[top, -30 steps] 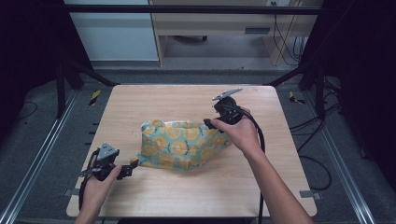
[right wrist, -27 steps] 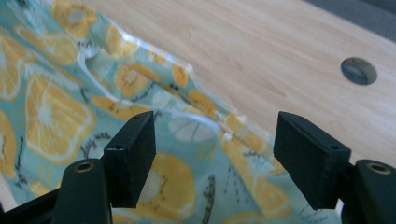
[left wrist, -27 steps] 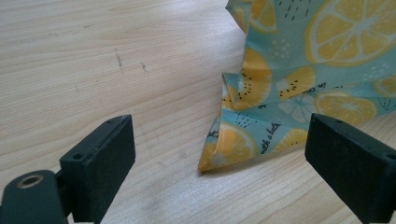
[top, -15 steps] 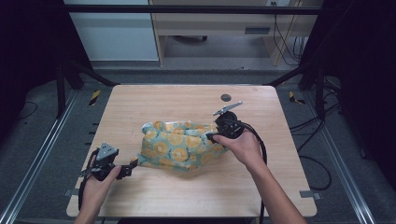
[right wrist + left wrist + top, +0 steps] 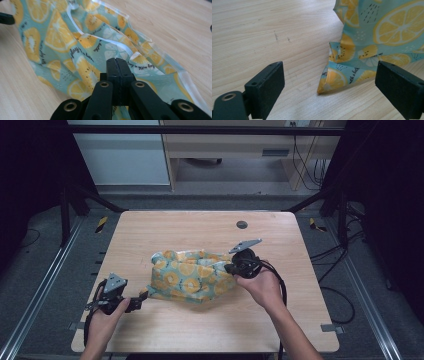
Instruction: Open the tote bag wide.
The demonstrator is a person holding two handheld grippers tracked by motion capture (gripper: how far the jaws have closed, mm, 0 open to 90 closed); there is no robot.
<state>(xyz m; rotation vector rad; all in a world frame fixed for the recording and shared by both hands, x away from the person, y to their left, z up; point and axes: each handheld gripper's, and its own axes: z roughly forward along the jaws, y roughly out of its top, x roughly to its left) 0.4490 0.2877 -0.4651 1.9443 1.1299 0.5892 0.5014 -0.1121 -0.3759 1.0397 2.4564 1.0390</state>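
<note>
Near left: the left gripper, held in a hand, has its jaws wide apart around nothing, facing the near-left corner of the bag without touching it. Centre of the table: the crumpled lemon-print bag lies on the wood. At its right edge, the right gripper has its jaws pressed together on a fold of the bag. Farther off, a small dark disc sits on the table.
</note>
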